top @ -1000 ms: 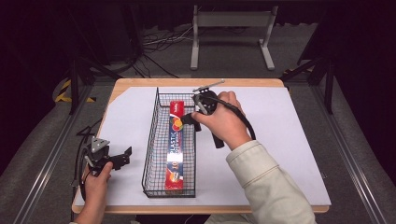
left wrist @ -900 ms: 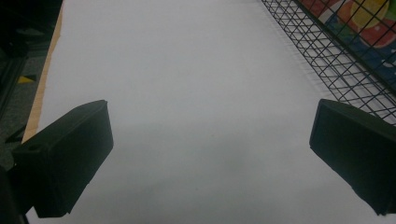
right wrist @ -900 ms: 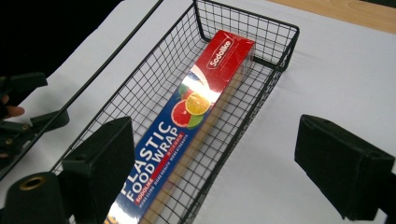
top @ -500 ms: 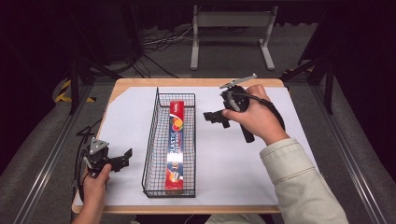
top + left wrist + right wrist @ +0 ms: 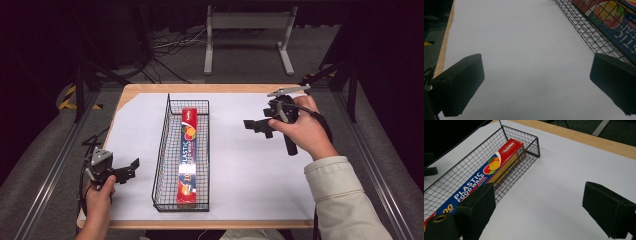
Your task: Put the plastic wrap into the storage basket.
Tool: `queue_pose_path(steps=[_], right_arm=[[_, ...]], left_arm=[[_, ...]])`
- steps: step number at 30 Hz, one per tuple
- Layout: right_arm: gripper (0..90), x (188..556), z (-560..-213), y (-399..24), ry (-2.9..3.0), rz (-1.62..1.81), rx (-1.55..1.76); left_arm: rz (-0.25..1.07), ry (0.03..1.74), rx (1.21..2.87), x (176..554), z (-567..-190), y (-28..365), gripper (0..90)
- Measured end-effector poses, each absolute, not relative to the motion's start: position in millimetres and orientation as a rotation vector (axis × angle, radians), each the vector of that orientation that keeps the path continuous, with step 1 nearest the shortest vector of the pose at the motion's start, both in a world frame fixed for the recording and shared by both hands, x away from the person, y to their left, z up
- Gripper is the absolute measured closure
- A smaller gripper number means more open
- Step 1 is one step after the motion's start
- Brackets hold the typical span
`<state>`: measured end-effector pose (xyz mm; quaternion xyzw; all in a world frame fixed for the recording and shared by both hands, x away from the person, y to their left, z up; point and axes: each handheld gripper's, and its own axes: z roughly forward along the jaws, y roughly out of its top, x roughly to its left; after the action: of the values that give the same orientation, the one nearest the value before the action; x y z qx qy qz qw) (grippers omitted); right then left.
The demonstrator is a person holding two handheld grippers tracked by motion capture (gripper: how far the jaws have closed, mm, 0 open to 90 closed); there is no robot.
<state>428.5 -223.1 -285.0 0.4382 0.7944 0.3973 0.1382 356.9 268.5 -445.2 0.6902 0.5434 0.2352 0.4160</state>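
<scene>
a long black wire basket [image 5: 183, 192] lies lengthwise on the white sheet covering the wooden table [image 5: 150, 89], slightly left of centre in the high view. inside it, flat on the basket floor, lies a long red box of plastic wrap [image 5: 188, 150] with fruit pictures on its lid, running from 12 o'clock to 6 o'clock. the left gripper [image 5: 131, 167] sits at about 8 o'clock, just beside the basket's left wall, held low over the sheet with its jaws released and spread, nothing between them. the right gripper [image 5: 256, 126] is at about 2 o'clock, apart from the basket, raised in the person's hand [image 5: 302, 131], its jaws also released and empty, pointing toward the basket.
</scene>
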Motion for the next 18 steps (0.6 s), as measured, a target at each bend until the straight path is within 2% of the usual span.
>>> queue_pose_path(steps=[10, 18], right_arm=[[12.3, 417.8, -299.5, -279.0, 2.181, 1.116, 1.368], [12.3, 404.5, -322.0, -307.5, 2.120, 1.125, 1.395]], left_arm=[[0.597, 1.366, 1.746, 360.0, -445.3, 265.8, 0.1], [0.609, 1.369, 1.743, 359.7, -445.8, 265.0, 0.2]])
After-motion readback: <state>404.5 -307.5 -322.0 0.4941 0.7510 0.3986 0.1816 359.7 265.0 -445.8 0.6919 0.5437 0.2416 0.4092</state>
